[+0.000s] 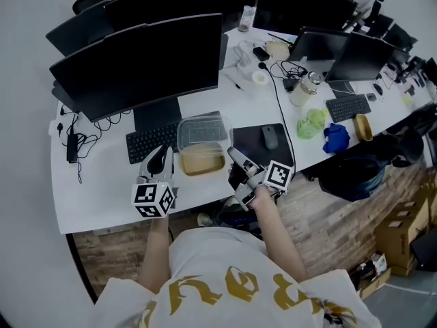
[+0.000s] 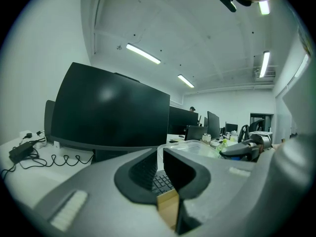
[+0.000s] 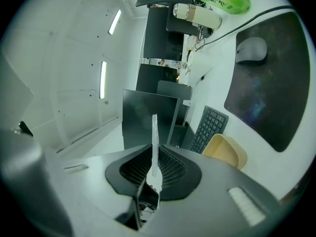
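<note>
The box [image 1: 202, 160] lies on the desk [image 1: 102, 190] before the monitor [image 1: 143, 63], the keyboard [image 1: 147, 144] behind-left, the lid [image 1: 202, 131] just behind, the left gripper [image 1: 166, 156] left, the right gripper [image 1: 236, 158] right, and the mouse [image 1: 270, 137] on the mat [image 1: 247, 141] farther right.

We've got a tan container [image 1: 202, 160], a frosted clear lid [image 1: 202, 130], a black keyboard [image 1: 142, 146], a white surface [image 1: 102, 203], and black-and-white squares patterning the left tool [image 1: 162, 153] and right tool [image 1: 233, 154].
</note>
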`<state>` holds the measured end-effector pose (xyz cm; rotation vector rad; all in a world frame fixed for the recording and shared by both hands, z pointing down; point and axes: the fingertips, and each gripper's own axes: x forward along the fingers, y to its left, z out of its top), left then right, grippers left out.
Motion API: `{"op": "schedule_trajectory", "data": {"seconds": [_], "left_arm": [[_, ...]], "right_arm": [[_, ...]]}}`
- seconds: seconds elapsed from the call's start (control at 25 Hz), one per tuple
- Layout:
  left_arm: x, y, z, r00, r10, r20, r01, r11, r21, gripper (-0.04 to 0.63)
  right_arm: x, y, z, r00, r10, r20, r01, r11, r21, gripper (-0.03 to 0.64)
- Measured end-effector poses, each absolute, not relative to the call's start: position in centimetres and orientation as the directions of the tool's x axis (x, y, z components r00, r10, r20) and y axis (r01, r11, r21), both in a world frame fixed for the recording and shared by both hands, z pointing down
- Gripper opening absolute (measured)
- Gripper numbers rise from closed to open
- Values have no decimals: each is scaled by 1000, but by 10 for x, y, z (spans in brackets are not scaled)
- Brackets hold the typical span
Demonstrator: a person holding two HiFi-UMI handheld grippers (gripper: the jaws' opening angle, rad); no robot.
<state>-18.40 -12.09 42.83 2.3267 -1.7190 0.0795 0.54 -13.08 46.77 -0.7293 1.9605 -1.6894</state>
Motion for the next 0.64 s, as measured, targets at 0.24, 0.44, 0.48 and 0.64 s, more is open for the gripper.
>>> {"op": "schedule_trajectory", "data": {"seconds": [0.24, 0.44, 0.48, 0.64], "left_arm": [[-184, -123, 432, 304, -932, 197, -947, -272, 172, 38], [-186, -123, 437, 306, -930, 205, -945, -271, 184, 38], [-186, -124, 438, 306, -930, 204, -945, -270, 187, 38], [-190, -124, 438, 298, -934, 199, -946, -260, 194, 38]], "right_arm": [[5, -134, 468, -761, -649, 5, -102, 112, -988, 66], [2, -133, 467, -762, -647, 7, -97, 104, -990, 66], [2, -134, 468, -763, -647, 11, -102, 104, -989, 66], [1, -136, 468, -768, -640, 18, -117, 112, -987, 66]]}}
